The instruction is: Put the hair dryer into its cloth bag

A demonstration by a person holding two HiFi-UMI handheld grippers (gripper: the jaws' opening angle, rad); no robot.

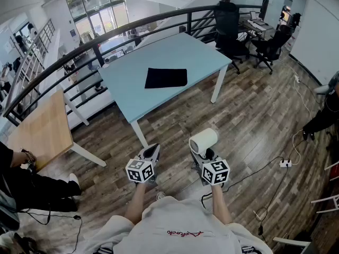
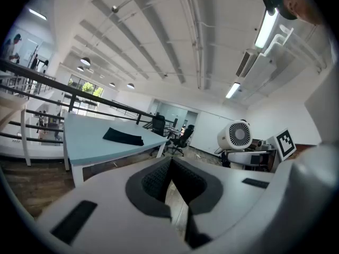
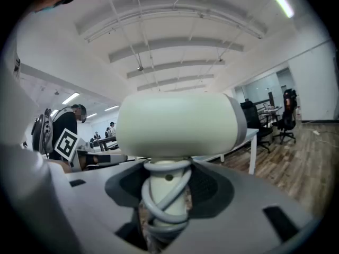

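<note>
A white hair dryer (image 1: 203,141) stands upright in my right gripper (image 1: 202,153), which is shut on its handle (image 3: 165,197); the cord is wound round that handle. Its barrel (image 3: 177,125) fills the right gripper view. The left gripper view shows the same hair dryer (image 2: 237,136) from the fan end, off to the right. My left gripper (image 1: 151,153) is shut and holds nothing, its pads (image 2: 157,181) touching. The black cloth bag (image 1: 166,78) lies flat on the light blue table (image 1: 132,99), well ahead of both grippers. From the left gripper the cloth bag (image 2: 123,137) sits on the table's far part.
A wooden table (image 1: 39,130) stands at the left, with a seated person (image 1: 26,184) beside it. A black railing (image 1: 79,49) runs behind the tables. Office chairs (image 1: 230,28) stand at the back right. A cable and power strip (image 1: 286,163) lie on the wooden floor.
</note>
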